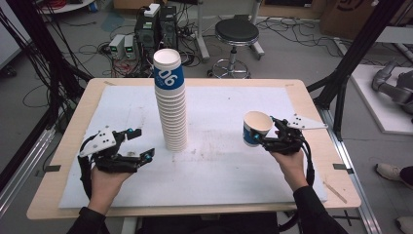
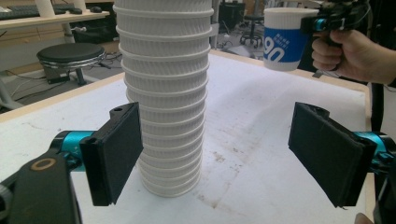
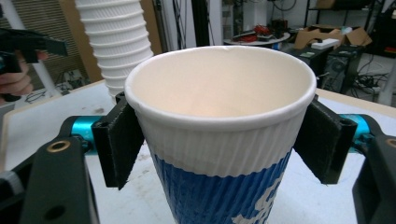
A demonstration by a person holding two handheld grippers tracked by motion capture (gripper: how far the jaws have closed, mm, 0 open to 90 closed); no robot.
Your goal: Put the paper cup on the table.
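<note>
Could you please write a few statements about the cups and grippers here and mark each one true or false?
1. The right gripper holds a single cup upright. True.
2. The left gripper is shut on the cup stack. False: its jaws stand wide open, apart from the stack.
3. The held cup is full of liquid. False: the right gripper view shows it empty.
4. The stack stands on the white mat. True.
5. The held cup rests on top of the stack. False: it is off to the side, to the stack's right.
</note>
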